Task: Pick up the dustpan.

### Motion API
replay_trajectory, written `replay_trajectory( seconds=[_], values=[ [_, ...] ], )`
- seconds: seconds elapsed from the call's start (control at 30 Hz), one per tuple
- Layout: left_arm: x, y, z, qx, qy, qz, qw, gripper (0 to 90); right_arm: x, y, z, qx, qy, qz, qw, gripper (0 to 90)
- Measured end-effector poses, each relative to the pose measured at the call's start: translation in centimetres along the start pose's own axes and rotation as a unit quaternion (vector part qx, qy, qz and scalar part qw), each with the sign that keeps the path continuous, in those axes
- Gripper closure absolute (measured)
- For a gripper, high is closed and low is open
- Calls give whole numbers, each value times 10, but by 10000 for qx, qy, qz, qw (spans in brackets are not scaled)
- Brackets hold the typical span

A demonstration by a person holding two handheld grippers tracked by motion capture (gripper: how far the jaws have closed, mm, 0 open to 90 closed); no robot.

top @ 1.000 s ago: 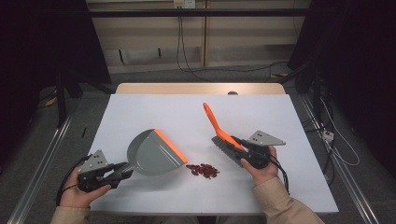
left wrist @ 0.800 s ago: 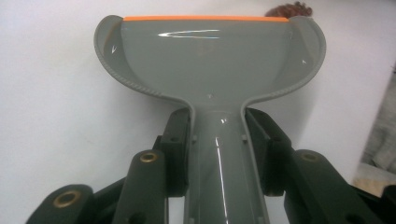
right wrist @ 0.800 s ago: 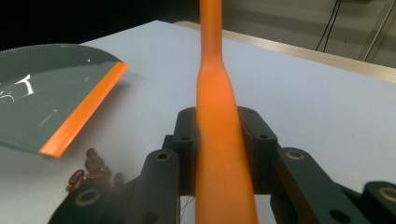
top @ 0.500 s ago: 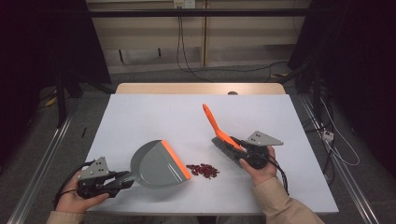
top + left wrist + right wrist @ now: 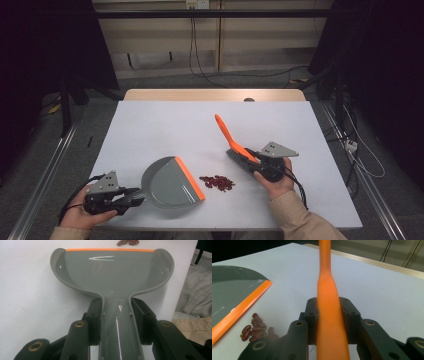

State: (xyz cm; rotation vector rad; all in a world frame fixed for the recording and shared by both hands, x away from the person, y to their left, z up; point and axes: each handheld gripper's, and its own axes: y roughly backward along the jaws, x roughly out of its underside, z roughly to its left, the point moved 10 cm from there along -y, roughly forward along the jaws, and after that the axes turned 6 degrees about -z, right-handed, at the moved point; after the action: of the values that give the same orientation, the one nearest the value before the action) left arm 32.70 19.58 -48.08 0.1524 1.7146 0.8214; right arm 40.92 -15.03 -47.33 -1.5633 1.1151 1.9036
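- My left gripper (image 5: 131, 198) is clamping the grey dustpan (image 5: 170, 182) by its handle.
- My right gripper (image 5: 254, 165) is squeezing the orange brush (image 5: 235, 144).
- Red beans (image 5: 217, 183) are lying between them, just beyond the pan's orange lip.

So the dustpan (image 5: 167, 181) sits on the tabletop (image 5: 160, 125) near the front left, beans (image 5: 217, 183) just right of its lip, and the brush (image 5: 235, 145) right of those, handle angling toward the back.

Behind the white-topped table with a pale wooden far edge (image 5: 150, 125), black cables (image 5: 197, 50) hang down a beige wall panel. To the table's right, a white plug (image 5: 351, 146) lies on grey floor.
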Motion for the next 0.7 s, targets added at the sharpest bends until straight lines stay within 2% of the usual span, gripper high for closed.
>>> replay_trajectory(
  seconds=[0.13,0.53,0.7],
  values=[
    [-1,-2,-2,66,12,-27,10000,624,1,-2,0,17,22,32,10000,713],
    [1,-1,-3,104,-147,65,9998,623,8,-5,7,-43,158,147,9998,712],
    [-2,-6,-9,247,-209,48,9995,623,8,-4,7,-19,149,151,9998,712]
  ],
)
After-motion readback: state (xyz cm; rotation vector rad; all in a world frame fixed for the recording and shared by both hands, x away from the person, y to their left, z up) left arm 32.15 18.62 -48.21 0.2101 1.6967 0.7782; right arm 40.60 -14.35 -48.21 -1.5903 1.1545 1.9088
